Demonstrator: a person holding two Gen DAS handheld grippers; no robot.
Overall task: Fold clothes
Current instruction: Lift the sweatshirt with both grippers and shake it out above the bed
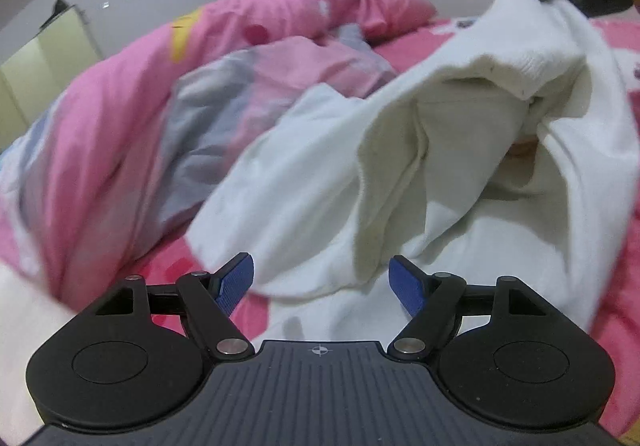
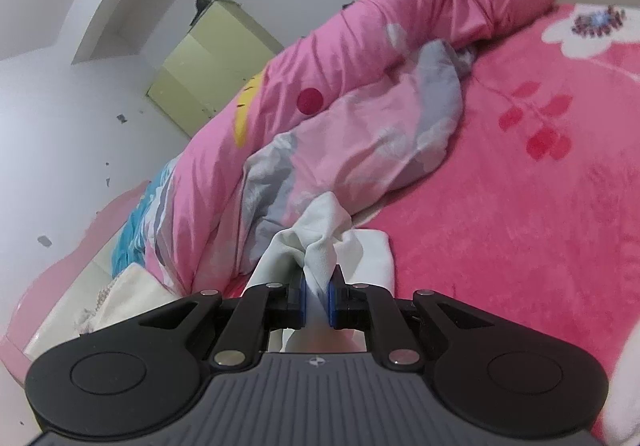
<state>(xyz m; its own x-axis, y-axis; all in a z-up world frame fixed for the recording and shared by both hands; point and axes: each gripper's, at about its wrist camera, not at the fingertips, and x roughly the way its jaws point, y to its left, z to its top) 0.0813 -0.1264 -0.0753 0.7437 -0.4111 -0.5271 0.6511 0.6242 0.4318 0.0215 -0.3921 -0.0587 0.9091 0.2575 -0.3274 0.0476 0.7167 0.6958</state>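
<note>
Holding white garment (image 1: pixel 304 174) raised over pink bed (image 2: pixel 520 206) for folding.
Right hand-held gripper (image 2: pixel 317 300) pinching bunched fabric; left hand-held gripper (image 1: pixel 322 282) spread, empty, near hem for regrasp.

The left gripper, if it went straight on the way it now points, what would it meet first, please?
Most likely the white garment: the left gripper stands open with that cloth bunched directly ahead of its blue pads, nothing pinched between them. Depth is hard to judge in the fisheye view, but no other thing lies nearer.
</note>
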